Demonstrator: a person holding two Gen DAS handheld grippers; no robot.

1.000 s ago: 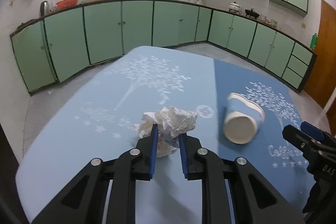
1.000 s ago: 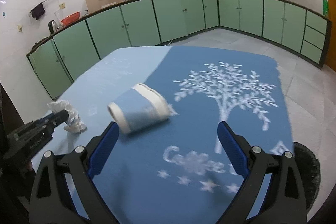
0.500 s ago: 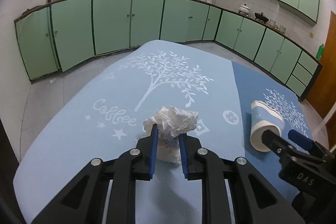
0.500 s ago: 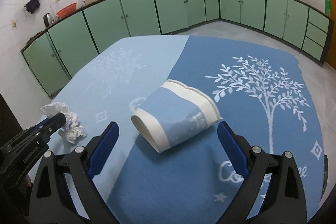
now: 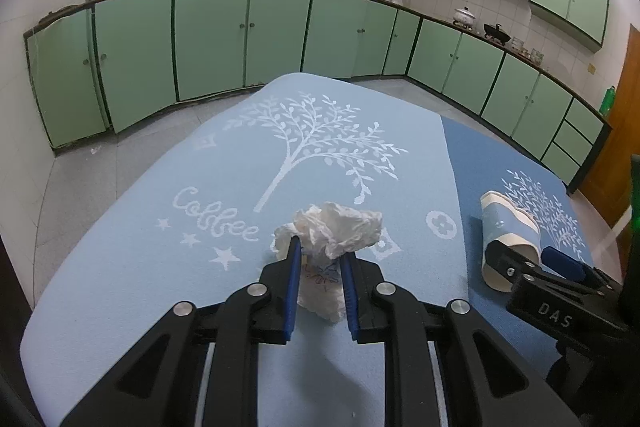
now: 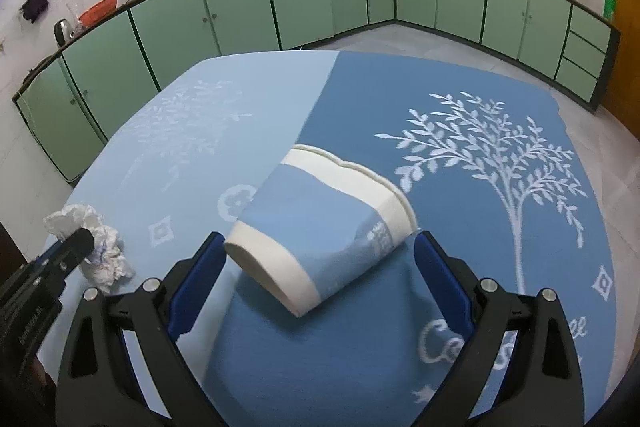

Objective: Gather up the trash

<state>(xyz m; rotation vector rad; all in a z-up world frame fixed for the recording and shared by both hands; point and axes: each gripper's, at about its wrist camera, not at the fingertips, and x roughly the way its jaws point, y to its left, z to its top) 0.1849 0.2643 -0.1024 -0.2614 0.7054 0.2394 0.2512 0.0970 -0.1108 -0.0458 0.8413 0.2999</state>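
Note:
My left gripper [image 5: 319,255] is shut on a crumpled white tissue [image 5: 334,231] and holds it just above the light blue tablecloth; the tissue also shows at the left of the right wrist view [image 6: 100,247]. A blue and white paper cup [image 6: 320,231] lies on its side on the dark blue half of the cloth, base towards me. My right gripper [image 6: 318,259] is open with its blue fingers on either side of the cup, not touching it. In the left wrist view the cup [image 5: 506,235] lies at the right, with the right gripper [image 5: 528,263] at its base.
The table [image 6: 460,367] is covered by a two-tone blue cloth with white tree prints. Green kitchen cabinets [image 5: 208,39] run along the far walls. Grey tiled floor [image 5: 80,187] surrounds the table. A brown door [image 5: 624,131] is at the far right.
My right gripper has moved forward until its open fingers flank the cup. My left gripper has kept hold of the tissue and shifted relative to the table.

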